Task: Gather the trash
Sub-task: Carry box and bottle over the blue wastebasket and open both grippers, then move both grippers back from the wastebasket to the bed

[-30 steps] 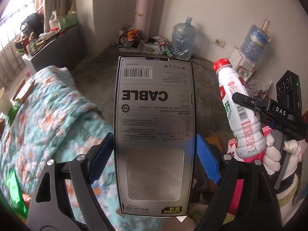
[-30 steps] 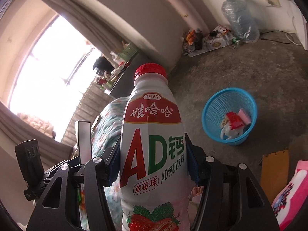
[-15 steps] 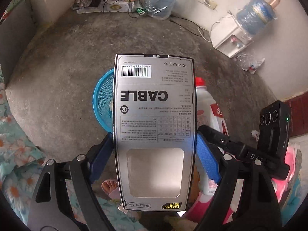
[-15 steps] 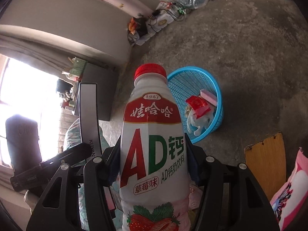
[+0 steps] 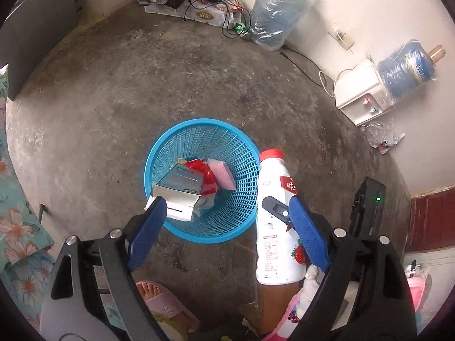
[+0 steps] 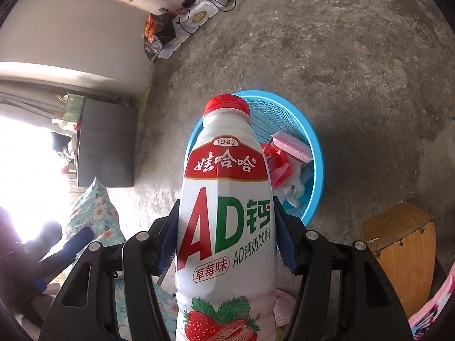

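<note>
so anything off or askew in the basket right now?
The grey box lies tilted in the blue basket, one end propped on the rim instead of down with the red wrapper and pink sponge. Nothing spilled.

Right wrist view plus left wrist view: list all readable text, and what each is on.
"1987": small badge on the drink bottle, below the red cap.
"娃哈哈": red band of the bottle.
"AD钙": large red and green letters on its front.
"AD钙奶饮料": smaller green line below that.
"草莓味": red-outlined tag, lower left of the label.
Grey box in the blue basket: print too small to read.
Bottle's back label, left wrist view: fine print unreadable.
</note>
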### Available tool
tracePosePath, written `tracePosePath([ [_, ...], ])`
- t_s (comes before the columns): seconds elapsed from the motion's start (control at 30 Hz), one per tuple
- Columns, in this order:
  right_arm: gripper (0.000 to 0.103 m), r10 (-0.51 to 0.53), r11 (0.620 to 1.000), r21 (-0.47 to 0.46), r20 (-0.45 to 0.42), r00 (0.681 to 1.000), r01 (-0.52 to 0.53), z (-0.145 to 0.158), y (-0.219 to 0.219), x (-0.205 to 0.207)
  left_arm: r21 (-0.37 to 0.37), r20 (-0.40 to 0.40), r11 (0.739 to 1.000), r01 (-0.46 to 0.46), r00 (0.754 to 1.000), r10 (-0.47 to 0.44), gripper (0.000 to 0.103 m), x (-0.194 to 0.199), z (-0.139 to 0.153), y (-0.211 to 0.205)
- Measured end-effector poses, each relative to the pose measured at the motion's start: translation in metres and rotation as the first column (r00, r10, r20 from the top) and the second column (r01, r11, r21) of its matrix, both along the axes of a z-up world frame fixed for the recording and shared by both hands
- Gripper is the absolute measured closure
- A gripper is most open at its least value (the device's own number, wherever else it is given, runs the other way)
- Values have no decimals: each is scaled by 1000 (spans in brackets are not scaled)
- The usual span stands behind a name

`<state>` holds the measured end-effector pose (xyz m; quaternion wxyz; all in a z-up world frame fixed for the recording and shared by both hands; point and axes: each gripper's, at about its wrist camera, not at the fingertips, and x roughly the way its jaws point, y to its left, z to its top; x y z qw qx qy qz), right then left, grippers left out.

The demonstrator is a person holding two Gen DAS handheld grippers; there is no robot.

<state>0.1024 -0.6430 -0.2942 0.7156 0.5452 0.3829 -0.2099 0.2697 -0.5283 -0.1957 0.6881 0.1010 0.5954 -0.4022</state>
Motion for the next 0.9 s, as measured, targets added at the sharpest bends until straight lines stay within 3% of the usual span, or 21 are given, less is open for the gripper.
tracePosePath([
  [0.13,44,14,999,-33,-8,1000,-14,1,-4,19,-58,33,998,22,999,-20,20,-15,39,27],
  [0.2,31,14,999,-37,-35,999,-16,-4,-9,33,-83,65,996,43,997,-37,20,-24,61,45],
  [0.33,29,9,1000,-22,-65,998,-11,-9,-14,46,-120,103,991,52,994,-39,20,-39,98,89],
  [0.47,29,-29,999,-36,11,1000,30,7,-5,31,-166,160,985,47,987,-20,20,-56,131,137],
  [0.73,29,-40,991,-125,111,993,54,70,49,-24,-314,266,949,-3,960,91,20,-96,175,242],
  [0.83,29,39,971,-239,120,992,-9,112,93,-31,-356,278,934,-41,949,148,20,-112,184,283],
  [0.9,29,110,938,-341,114,987,-66,142,126,-33,-365,293,929,-64,939,181,20,-120,189,309],
])
